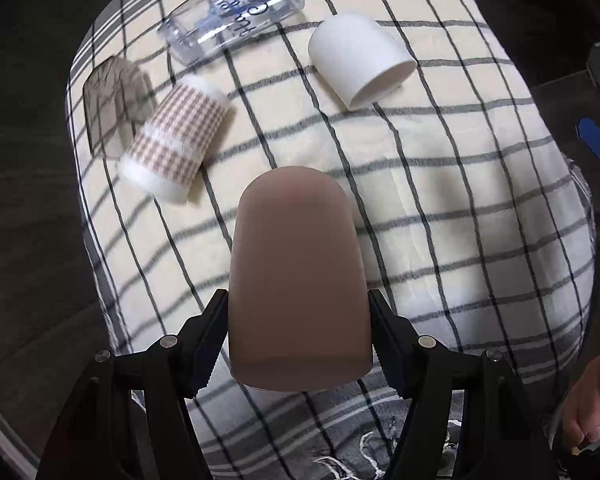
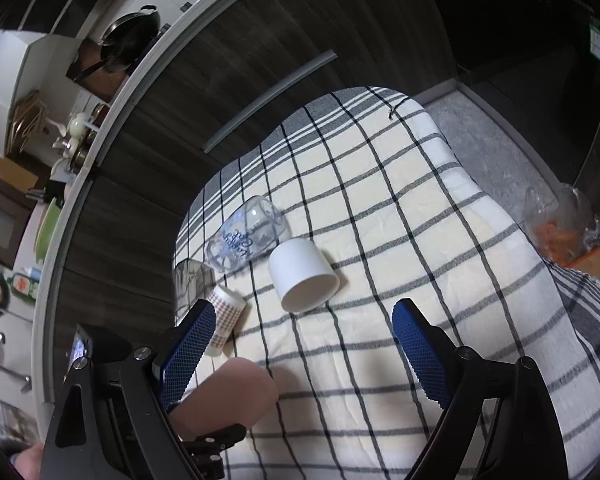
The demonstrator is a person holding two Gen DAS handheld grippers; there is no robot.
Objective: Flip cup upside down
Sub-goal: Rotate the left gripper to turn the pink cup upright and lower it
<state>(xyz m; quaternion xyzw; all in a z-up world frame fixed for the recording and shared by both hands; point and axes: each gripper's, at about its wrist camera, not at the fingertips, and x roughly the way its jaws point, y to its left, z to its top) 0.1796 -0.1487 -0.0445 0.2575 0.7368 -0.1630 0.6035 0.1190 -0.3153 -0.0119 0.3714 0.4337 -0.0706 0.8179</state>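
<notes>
My left gripper (image 1: 298, 344) is shut on a brown cup (image 1: 296, 276), held above the checked cloth with its closed base pointing away from me and its rim toward the camera. The same cup shows low left in the right wrist view (image 2: 228, 396), under my left gripper. My right gripper (image 2: 304, 348) is open and empty above the cloth. A white cup (image 1: 360, 64) (image 2: 304, 276) lies on its side. A checked brown-and-white cup (image 1: 176, 144) (image 2: 224, 316) and a clear glass with blue writing (image 1: 232, 12) (image 2: 244, 236) also lie on their sides.
A checked cloth (image 1: 440, 200) (image 2: 420, 240) covers the table. A smoky clear cup (image 1: 112, 100) stands at its left edge. Dark cabinet fronts (image 2: 220, 80) stand behind, and a plastic bag (image 2: 560, 216) lies at the right. A bare hand (image 1: 596, 400) is at the lower right.
</notes>
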